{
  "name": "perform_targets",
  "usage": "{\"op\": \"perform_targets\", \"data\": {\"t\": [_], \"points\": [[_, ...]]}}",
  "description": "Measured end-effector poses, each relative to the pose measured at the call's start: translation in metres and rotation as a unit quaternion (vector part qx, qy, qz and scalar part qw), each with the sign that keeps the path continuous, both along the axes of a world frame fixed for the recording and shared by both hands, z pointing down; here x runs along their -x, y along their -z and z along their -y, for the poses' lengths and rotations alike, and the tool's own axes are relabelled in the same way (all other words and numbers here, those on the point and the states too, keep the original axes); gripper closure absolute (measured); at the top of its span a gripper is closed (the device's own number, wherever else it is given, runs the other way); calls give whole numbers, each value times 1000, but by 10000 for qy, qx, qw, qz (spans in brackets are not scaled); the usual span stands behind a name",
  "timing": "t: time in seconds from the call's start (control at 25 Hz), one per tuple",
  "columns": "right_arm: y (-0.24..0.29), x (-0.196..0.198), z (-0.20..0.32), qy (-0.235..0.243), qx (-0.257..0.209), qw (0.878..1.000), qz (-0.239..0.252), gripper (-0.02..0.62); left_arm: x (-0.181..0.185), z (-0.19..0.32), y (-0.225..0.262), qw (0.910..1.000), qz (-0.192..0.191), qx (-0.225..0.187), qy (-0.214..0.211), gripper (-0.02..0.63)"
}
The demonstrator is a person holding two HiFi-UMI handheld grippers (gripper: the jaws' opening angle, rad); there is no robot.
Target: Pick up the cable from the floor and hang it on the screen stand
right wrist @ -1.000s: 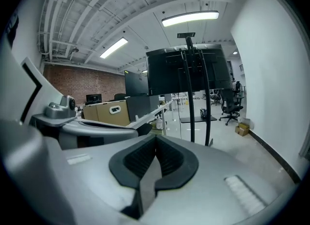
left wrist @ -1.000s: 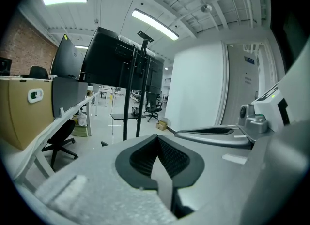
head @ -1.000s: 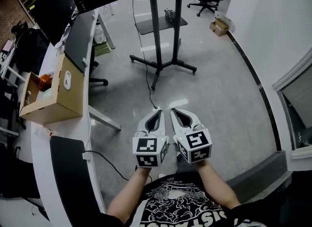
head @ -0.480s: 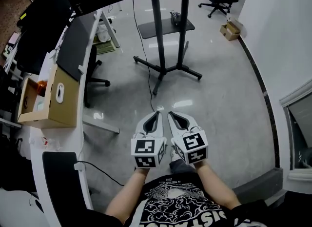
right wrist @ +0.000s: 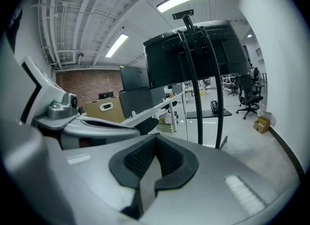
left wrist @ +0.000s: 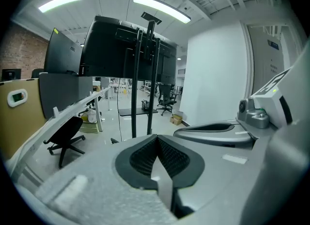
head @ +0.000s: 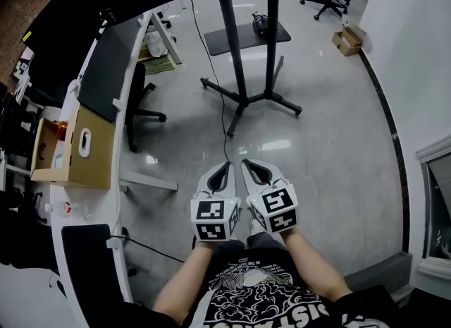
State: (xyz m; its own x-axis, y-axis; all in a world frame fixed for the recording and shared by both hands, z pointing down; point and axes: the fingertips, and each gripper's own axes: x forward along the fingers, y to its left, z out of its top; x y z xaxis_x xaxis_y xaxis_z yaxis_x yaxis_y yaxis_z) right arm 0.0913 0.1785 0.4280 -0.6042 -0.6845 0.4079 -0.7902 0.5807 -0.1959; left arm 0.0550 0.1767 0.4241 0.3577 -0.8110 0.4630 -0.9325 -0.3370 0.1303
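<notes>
Head view: left gripper [head: 225, 166] and right gripper [head: 247, 164] carried side by side, evidently idle on approach, cable [head: 225, 118] lying on the floor just beyond them beneath the screen stand [head: 238, 58]; left gripper view: jaws pressed together, empty; right gripper view: likewise; stand nearer than a second ago.

The floor [head: 338, 150] is smooth, glossy grey and mirrors the lights. The screen stand [head: 235, 51] looks like matt black metal. The left tongs [head: 224, 166] and right tongs [head: 248, 164] have matt pale-grey plastic shells with black ribbed pads [left wrist: 140, 160]. The box [head: 95, 164] is plain brown cardboard.
</notes>
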Motion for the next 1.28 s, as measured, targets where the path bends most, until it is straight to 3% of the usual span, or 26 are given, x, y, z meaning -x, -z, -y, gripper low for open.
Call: {"op": "perform_targets", "data": {"t": [0.52,0.8,1.28], "points": [[-33,24,41,106,86,9999,-77,591,21,44,-35,9998,-21,201,32,612],[-71,60,82,209,243,9990,-302,591,63,85,-72,9991,-184,391,54,612],[-167,116,140,263,907,9935,-639,591,127,141,-172,9908,-358,1305,74,612]]}}
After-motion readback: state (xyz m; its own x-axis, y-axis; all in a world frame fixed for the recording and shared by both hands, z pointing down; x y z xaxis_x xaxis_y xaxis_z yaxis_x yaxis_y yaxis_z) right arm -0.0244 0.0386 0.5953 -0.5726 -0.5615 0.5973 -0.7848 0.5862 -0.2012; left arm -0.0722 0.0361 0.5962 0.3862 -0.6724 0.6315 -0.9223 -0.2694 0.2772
